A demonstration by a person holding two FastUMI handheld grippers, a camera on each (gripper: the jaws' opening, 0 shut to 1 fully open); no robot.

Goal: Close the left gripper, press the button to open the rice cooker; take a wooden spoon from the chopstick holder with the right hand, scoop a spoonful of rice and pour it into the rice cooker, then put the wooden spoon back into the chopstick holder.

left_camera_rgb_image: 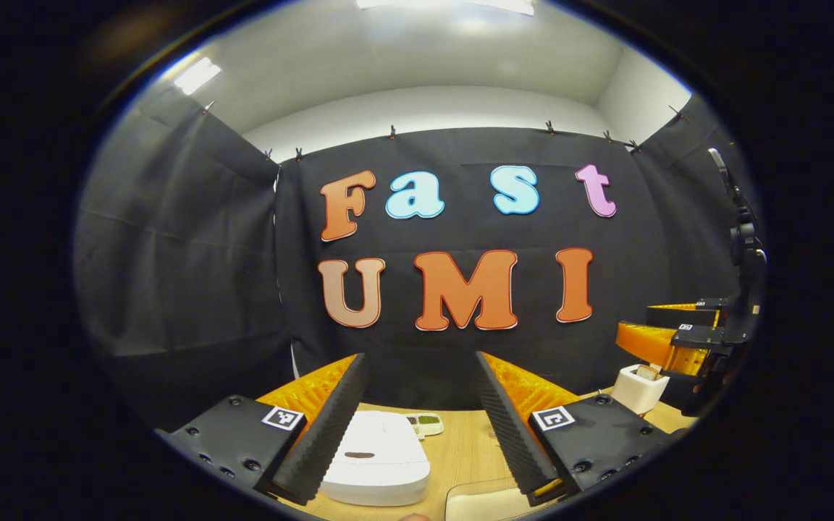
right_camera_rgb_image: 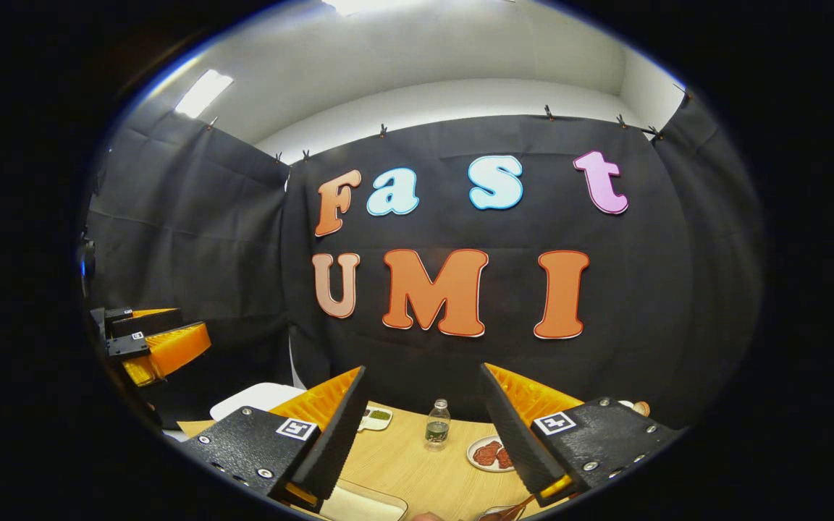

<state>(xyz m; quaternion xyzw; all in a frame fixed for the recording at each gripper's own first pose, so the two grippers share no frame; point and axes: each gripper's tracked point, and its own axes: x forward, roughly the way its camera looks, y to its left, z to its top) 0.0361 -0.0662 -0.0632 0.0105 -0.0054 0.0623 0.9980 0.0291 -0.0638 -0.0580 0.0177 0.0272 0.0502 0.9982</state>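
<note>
Black cloth [left_camera_rgb_image: 192,239] hangs clipped across mid-frame; white wall [left_camera_rgb_image: 424,108] and ceiling lights [left_camera_rgb_image: 196,74] above, wooden table [right_camera_rgb_image: 417,463] below.

Both views look level from just above the desk [left_camera_rgb_image: 460,449] toward the booth's back wall. The left gripper view sits nearer the rice cooker [left_camera_rgb_image: 377,459]; the right gripper view faces the small bottle [right_camera_rgb_image: 437,425]. Both share the small green-filled dish [left_camera_rgb_image: 426,422].

Left gripper [left_camera_rgb_image: 420,427] had black screwed plates bearing square black-and-white markers. Right gripper [right_camera_rgb_image: 424,434] matched, ribbed pads apparently serrated.
</note>
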